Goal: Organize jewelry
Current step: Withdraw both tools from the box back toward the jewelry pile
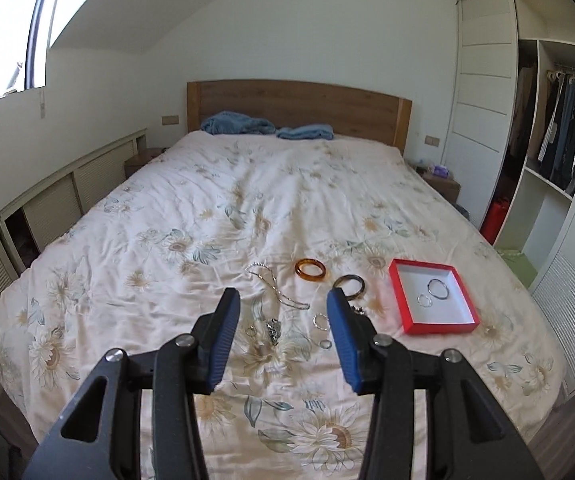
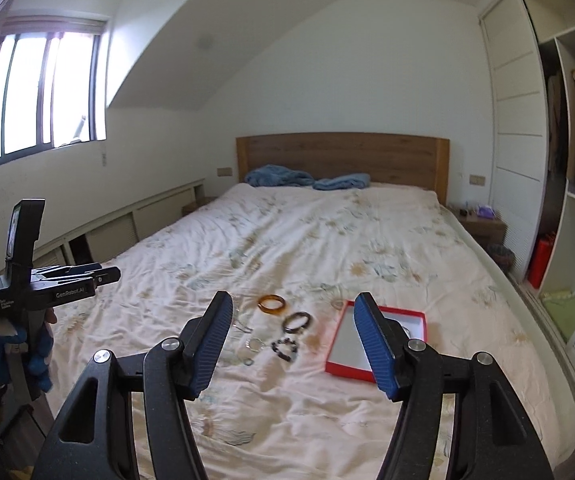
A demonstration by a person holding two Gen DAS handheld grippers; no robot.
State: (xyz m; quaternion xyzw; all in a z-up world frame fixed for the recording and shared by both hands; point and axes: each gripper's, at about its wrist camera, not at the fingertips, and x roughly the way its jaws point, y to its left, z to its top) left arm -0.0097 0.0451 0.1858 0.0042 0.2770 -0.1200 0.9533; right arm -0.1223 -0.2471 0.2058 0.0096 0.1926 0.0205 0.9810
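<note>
- Left gripper (image 1: 283, 300) is hovering over the near end of the bed (image 1: 207, 208), jaws standing fairly wide apart, nothing between the pads.
- Right gripper (image 2: 293, 304) is likewise holding off above the quilt, jaws spread wide and gripping nothing.
- Loose jewelry is lying ahead of and below both sets of jaws: amber bangle (image 1: 310, 269) just beyond the tips, dark bangle (image 1: 350, 284) beside the left gripper's right-hand finger, silver chain (image 1: 277, 290) running away from the jaws at a slant, long axis roughly fore-and-aft.
- Red box (image 1: 433, 295) is sitting to the right of the left jaws, well apart; in the right wrist view it is lying partly behind the right-hand finger, so the right hand looks the nearer for any drop into it.
- Left wrist view is showing two silver hoops (image 1: 433, 293) already inside the box; right wrist view is hiding most of these behind its finger.
- Right wrist view alone is showing the left hand's gripper from the side, off to the left of its jaws, plus a dark beaded bracelet (image 2: 285, 349).
- Judging: most pieces are not yet boxed.
</note>
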